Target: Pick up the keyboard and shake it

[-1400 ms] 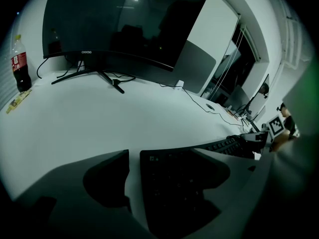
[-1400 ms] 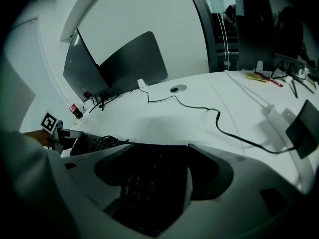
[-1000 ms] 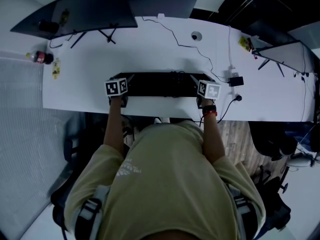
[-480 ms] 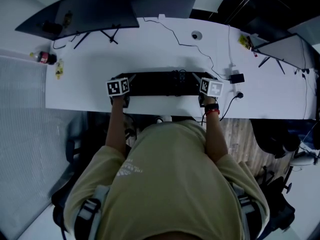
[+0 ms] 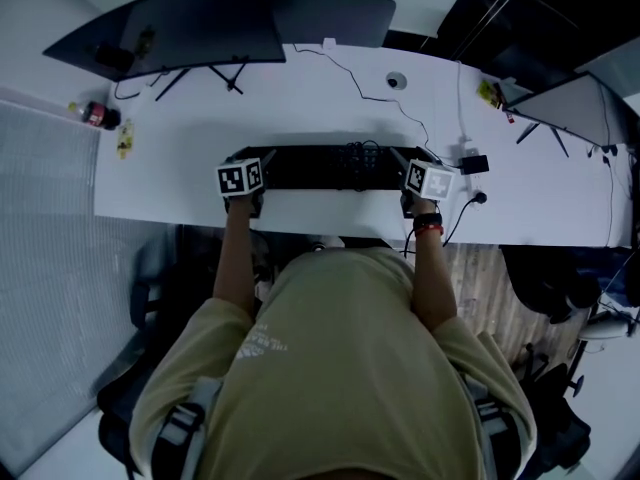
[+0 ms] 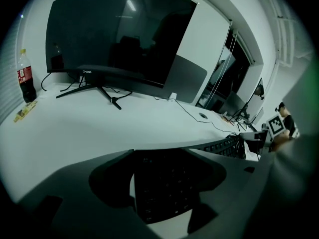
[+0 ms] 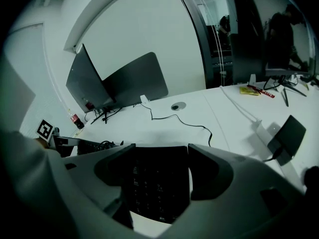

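The keyboard [image 5: 325,167] lies crosswise over the near edge of the white desk [image 5: 300,108], just in front of the person's chest. Going by the strip of bare desk under its front edge in both gripper views, I judge it is already a little clear of the surface. I have it by both ends. The left gripper [image 5: 248,160] has its jaws spread wide across the keyboard's depth, one on the back edge and one on the front, with the keys filling the gap between them. The right gripper [image 5: 415,161] is clamped the same way on the other end. To shake it well I would bring both ends up together and level, so the long body doesn't twist between the two grips. I'd want it properly clear of the desk before any motion starts. The shake itself should be short and even, both hands going the same way at once, because each jaw only bears on a thin edge and a hard jerk could let one end slide out. A coil of dark cord [image 5: 360,155] sits on top of the keys right of centre, and I can't tell whether it is tied down, so I expect it to flop about. A thin cable [image 5: 352,76] runs over the desk towards the right end, near a small black adapter [image 5: 473,162]. I'd keep the swing away from these, and short of the monitor [image 5: 180,23] at the back.
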A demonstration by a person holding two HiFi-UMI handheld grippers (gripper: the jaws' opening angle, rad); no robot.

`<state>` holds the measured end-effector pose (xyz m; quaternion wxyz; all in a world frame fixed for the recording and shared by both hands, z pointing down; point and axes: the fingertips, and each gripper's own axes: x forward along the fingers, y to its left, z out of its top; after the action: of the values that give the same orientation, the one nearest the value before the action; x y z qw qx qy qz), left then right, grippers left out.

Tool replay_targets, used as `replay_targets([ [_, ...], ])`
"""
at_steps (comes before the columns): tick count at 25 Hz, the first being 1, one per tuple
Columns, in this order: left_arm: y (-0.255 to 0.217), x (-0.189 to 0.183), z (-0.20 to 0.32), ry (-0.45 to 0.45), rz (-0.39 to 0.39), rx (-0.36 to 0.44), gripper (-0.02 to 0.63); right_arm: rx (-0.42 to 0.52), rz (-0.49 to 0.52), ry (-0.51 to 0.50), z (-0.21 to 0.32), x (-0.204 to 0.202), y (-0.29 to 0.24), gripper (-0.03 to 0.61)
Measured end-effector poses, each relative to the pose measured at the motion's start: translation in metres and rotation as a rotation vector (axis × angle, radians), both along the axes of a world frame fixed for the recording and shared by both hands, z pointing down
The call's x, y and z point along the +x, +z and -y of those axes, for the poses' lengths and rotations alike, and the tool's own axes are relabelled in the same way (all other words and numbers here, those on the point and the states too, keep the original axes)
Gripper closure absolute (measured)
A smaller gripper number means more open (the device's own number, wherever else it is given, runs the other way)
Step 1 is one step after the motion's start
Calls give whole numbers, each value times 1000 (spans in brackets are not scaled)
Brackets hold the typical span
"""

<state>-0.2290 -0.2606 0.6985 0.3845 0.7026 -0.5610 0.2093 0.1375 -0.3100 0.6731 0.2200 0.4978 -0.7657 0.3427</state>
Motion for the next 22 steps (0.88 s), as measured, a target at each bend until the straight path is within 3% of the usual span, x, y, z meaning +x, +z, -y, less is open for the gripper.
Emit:
replay_targets([
  [13, -32, -7, 13, 6, 34, 116, 293, 127, 43, -3, 10, -4, -23, 247],
  [22, -47, -12, 42, 1, 45, 238, 293, 253, 51, -6, 36, -7, -38, 247],
])
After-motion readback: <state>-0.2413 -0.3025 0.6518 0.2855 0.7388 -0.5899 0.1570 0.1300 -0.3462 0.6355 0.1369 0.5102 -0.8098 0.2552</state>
